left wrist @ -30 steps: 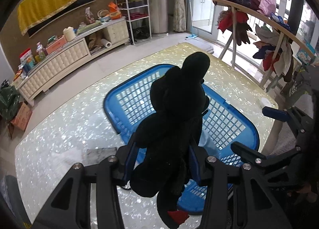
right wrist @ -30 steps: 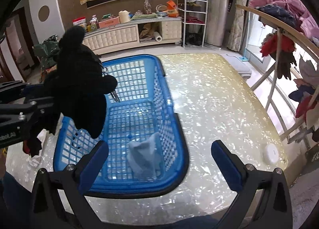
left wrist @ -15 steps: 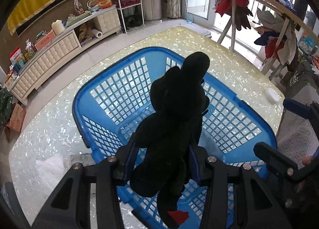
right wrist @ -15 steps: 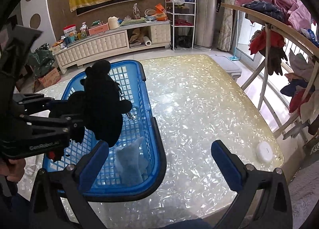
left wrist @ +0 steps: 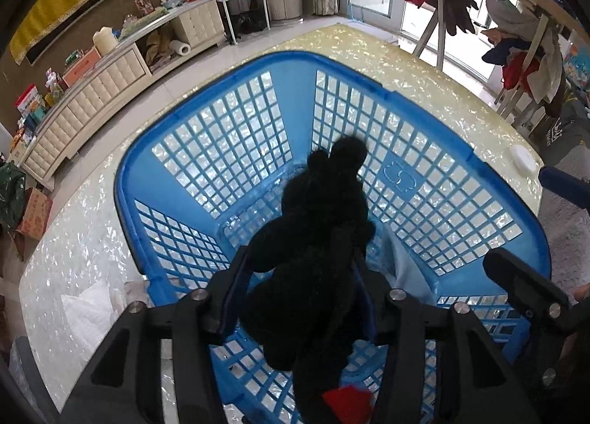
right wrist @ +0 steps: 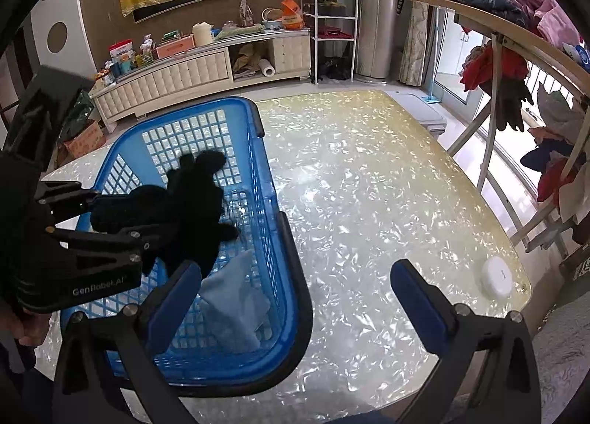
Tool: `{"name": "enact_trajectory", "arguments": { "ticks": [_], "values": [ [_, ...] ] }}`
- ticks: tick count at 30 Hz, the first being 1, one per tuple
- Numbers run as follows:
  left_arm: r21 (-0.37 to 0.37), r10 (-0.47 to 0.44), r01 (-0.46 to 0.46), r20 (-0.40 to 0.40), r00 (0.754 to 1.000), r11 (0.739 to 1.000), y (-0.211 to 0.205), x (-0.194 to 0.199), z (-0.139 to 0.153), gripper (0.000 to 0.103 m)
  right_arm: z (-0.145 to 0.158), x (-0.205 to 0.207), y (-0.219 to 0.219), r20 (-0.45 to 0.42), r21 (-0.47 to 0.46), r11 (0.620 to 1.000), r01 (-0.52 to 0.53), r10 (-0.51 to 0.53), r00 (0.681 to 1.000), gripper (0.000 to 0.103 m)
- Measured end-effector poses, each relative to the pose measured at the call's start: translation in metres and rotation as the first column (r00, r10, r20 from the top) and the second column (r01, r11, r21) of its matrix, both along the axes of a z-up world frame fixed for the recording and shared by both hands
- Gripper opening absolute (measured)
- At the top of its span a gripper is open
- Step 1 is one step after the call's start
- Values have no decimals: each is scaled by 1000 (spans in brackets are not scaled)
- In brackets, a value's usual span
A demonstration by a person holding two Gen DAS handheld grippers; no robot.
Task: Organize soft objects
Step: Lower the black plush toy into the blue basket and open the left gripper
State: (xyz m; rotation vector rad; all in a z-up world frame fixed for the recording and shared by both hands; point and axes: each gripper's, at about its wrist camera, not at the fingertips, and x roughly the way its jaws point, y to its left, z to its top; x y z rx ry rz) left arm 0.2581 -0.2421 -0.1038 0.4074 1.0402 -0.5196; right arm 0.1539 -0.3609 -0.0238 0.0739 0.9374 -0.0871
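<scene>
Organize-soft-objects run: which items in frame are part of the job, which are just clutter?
Job:
- black plush toy between the left gripper's opening jaws
- blue plastic lattice basket beneath it
- pale blue folded cloth on the basket floor
- right gripper, empty, jaws wide

Clutter:
- white round puck at the table edge
- white crumpled plastic beside the basket
- clothes rack

Black plush toy (left wrist: 320,239) upright over blue basket (left wrist: 405,106), above pale cloth (right wrist: 236,298)

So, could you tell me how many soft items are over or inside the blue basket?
2: the black plush toy between the opening left gripper jaws above it, and a light blue cloth on its floor; others may be hidden.
</scene>
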Motion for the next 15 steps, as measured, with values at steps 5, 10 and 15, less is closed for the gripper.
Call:
{"name": "enact_trajectory", "arguments": {
  "ticks": [5, 10, 15],
  "values": [
    [-19, -9, 9, -4, 1000, 1000, 1, 0, 3, 68, -3, 2, -3, -11, 2, 1000, 8, -8, 1000, 103],
    [-24, -27, 27, 10, 1000, 999, 2, -6, 10, 79, -1, 1, -3, -8, -2, 1000, 9, -9, 1000, 103],
    [-21, -22, 22, 12, 1000, 1000, 4, -13, 14, 82, 0, 0, -2, -12, 3, 1000, 10, -10, 1000, 103]
  ]
}}
